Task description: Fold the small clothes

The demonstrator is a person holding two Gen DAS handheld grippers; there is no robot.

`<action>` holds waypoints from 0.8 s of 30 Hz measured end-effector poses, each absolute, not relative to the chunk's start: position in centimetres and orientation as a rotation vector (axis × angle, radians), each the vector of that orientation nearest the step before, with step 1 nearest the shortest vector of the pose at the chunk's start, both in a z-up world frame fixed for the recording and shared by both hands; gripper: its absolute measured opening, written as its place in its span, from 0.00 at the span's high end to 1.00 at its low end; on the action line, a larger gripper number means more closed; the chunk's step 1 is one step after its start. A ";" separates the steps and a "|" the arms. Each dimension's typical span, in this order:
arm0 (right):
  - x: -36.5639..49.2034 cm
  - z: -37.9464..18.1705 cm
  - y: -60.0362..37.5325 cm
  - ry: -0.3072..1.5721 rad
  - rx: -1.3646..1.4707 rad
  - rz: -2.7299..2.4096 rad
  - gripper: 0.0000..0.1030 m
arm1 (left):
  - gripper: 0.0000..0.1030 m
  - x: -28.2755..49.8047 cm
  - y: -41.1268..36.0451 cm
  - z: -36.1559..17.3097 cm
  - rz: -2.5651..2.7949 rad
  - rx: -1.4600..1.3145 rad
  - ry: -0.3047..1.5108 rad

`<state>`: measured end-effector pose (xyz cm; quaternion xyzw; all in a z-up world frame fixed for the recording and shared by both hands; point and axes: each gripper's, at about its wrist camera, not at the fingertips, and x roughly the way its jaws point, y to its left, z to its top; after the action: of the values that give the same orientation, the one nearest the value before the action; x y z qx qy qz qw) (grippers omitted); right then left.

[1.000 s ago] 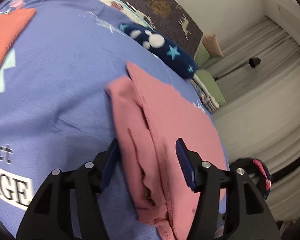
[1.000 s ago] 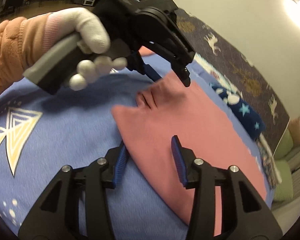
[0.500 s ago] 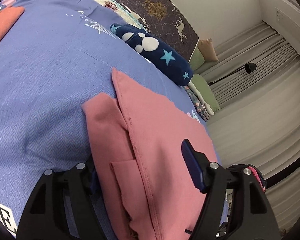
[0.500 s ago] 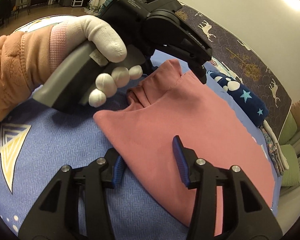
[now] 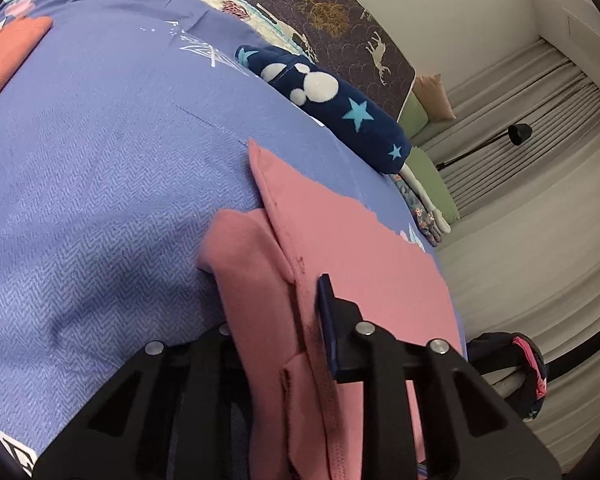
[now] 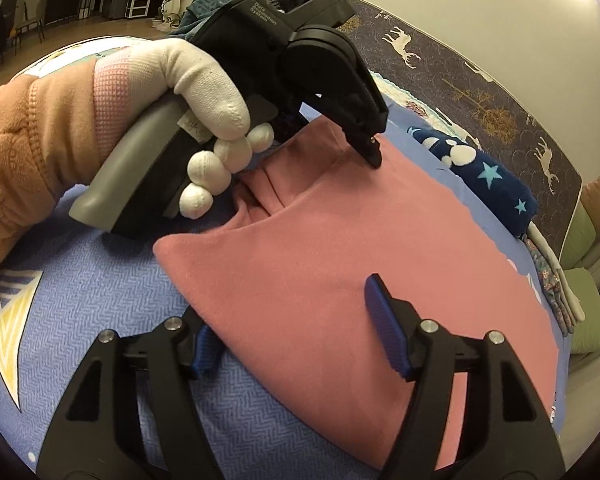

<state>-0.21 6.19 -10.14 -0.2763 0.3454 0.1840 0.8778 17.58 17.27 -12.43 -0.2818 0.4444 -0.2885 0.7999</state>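
Pink garment [image 6: 340, 248] lay spread on the blue bedspread [image 5: 100, 184], approx centre of the bed, w/ one corner pointing to 12 o'clock in the left wrist view. Left gripper [image 5: 276, 344] had its jaws closing on a bunched fold along the garment's edge; cloth was between them, the blue pad at 3 o'clock against the fabric, the other pad hidden under the fold. In the right wrist view the same gripper sat at 11 o'clock, held by a white-gloved hand [image 6: 204, 92] w/ an orange fleece sleeve [image 6: 24, 152], tip down on the cloth. Right gripper [image 6: 296, 340] was at the garment's near edge, jaws opening: one finger lay over the cloth, the other beside the edge on the bedspread, pads not pressing. Navy star-print plush [image 5: 332, 108] lay at 1 o'clock of the garment, apart from it, near the dark headboard w/ deer [image 6: 480, 92]. An orange cloth [image 5: 4, 56] sat at 10 o'clock, well apart.
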 end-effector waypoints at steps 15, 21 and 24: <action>0.1 -7.1 3.4 0.663 -0.378 0.440 0.96 | 0.88 17.5 14.3 -7.8 -0.607 -0.524 0.939; -0.8 -5.2 0.5 0.618 -0.305 0.418 0.96 | 0.89 17.4 11.7 -5.0 -0.608 -0.479 0.923; -1.2 -4.0 -1.5 0.590 -0.257 0.395 0.96 | 0.89 17.5 10.3 -4.0 -0.611 -0.474 0.921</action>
<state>-1.17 -1.54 -4.04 -0.1255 0.2881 0.1928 0.9295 17.46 10.32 -4.01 -0.2231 0.4333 -0.2874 0.8246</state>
